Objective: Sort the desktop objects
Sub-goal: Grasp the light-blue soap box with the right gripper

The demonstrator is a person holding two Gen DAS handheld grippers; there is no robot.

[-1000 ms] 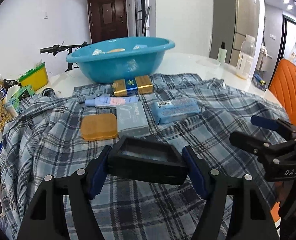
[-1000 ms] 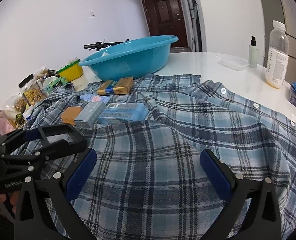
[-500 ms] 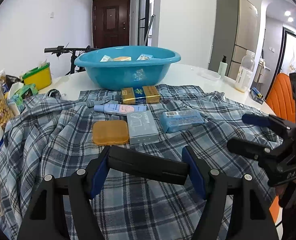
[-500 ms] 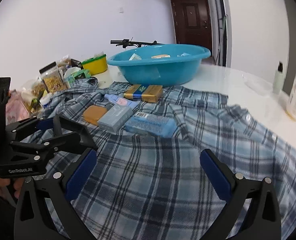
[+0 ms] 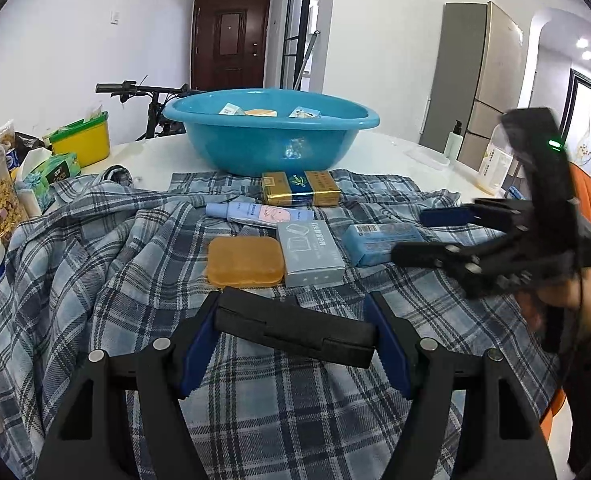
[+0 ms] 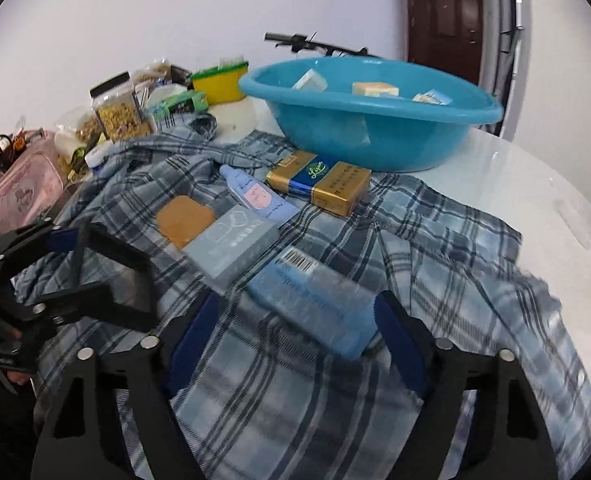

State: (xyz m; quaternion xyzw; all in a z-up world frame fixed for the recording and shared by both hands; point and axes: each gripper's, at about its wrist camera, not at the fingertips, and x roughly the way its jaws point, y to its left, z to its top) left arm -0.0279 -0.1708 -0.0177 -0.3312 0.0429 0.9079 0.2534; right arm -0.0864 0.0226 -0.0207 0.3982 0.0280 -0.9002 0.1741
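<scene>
Right tongs [image 6: 295, 332] now straddle barcode-labelled blue pack [image 6: 315, 300].

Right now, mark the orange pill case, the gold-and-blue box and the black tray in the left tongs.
orange pill case [image 5: 245, 261]: left wrist view, centre of its lid.
gold-and-blue box [image 6: 319, 187]: right wrist view, middle of its top face.
black tray [image 5: 295, 328]: left wrist view, its near side wall.

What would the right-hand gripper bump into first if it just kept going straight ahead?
Probably the light blue box. The open right gripper points at it, the box lying on the plaid shirt just ahead of the fingers. The view is blurred, so depth is uncertain.
</scene>
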